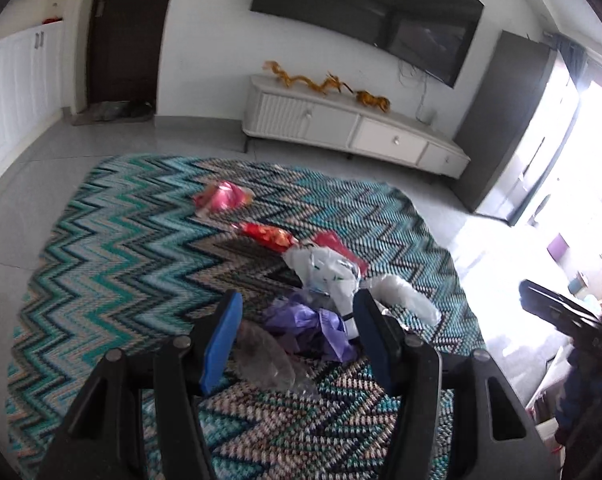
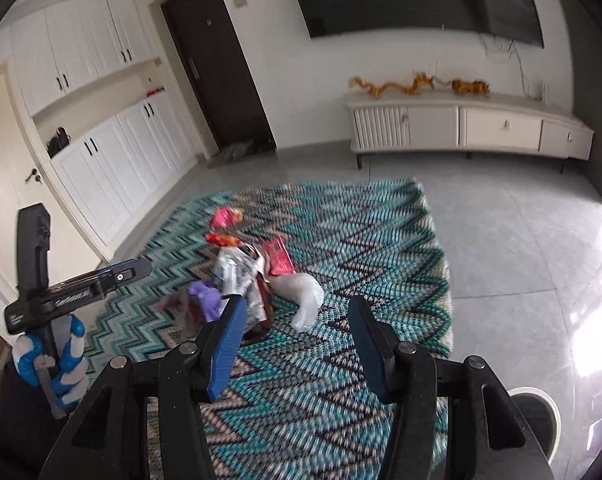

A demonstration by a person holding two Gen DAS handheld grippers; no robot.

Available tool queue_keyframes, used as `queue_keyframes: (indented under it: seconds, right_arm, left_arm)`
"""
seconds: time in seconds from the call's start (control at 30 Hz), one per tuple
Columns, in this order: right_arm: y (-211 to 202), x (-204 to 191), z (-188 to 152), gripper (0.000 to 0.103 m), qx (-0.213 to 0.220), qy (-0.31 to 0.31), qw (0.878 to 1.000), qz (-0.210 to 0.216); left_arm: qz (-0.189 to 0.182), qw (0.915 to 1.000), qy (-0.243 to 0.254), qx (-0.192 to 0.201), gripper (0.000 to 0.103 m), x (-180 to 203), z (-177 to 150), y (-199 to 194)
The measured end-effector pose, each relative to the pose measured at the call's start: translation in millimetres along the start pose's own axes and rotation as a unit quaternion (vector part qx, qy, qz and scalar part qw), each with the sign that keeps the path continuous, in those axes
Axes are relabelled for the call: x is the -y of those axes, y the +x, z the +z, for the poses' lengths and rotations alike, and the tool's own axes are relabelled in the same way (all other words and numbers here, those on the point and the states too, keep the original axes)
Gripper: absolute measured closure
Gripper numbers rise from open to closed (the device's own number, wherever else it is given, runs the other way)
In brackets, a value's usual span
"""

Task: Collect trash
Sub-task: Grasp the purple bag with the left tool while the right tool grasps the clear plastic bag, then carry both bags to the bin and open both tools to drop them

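Both claws, left claw (image 1: 297, 316) & right claw (image 2: 295, 320), gape empty over trash pile (image 1: 313, 280), strung lengthwise away along rug (image 1: 141, 240).

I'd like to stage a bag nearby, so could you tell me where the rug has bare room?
The rug is bare to the right of the white plastic bag, up to its right edge. The middle is crowded: purple wrapper, red packet, pink packet.

The rug (image 2: 341, 240) blurs at its zigzags, its near end cut off by the frame. Behind the left gripper's finger (image 2: 225, 344), part of the purple bag (image 2: 207, 298) hides. The bin (image 2: 541, 412) is cropped at the corner.
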State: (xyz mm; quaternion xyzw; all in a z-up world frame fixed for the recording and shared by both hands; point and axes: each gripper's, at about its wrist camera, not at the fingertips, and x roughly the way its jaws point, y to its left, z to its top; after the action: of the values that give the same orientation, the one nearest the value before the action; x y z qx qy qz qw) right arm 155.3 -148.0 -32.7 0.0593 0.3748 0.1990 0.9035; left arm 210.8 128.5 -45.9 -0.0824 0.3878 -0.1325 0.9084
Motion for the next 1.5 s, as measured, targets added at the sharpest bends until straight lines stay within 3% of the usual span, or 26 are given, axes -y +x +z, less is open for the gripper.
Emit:
queue_keyframes:
  seconds: [0.47, 0.7, 0.97, 1.17, 1.5]
  right_arm:
    - [128, 19, 5, 0.053, -0.08, 0.007, 0.996, 0.029]
    - [145, 24, -3, 0.072, -0.085, 0.015, 0.995, 0.046]
    - [115, 40, -8, 0.073, -0.063, 0.036, 0.996, 0.042]
    - [67, 43, -19, 0.074, -0.038, 0.052, 0.998, 0.028]
    - [-12, 31, -37, 0.074, 0.01, 0.062, 0.998, 0.019]
  left_arm:
    - [-0.033, 0.9984, 0.009, -0.046, 0.047, -4, -14, 77]
    - [-0.038, 0.9979, 0.019, -0.049, 0.047, 0, -19, 84]
    - [-0.027, 0.9986, 0.019, -0.041, 0.062, 5, -23, 77]
    - [-0.026, 0.9996, 0.005, -0.014, 0.063, 7, -21, 49]
    - [-0.012, 0.9981, 0.006, 0.059, 0.063, 17, -7, -34]
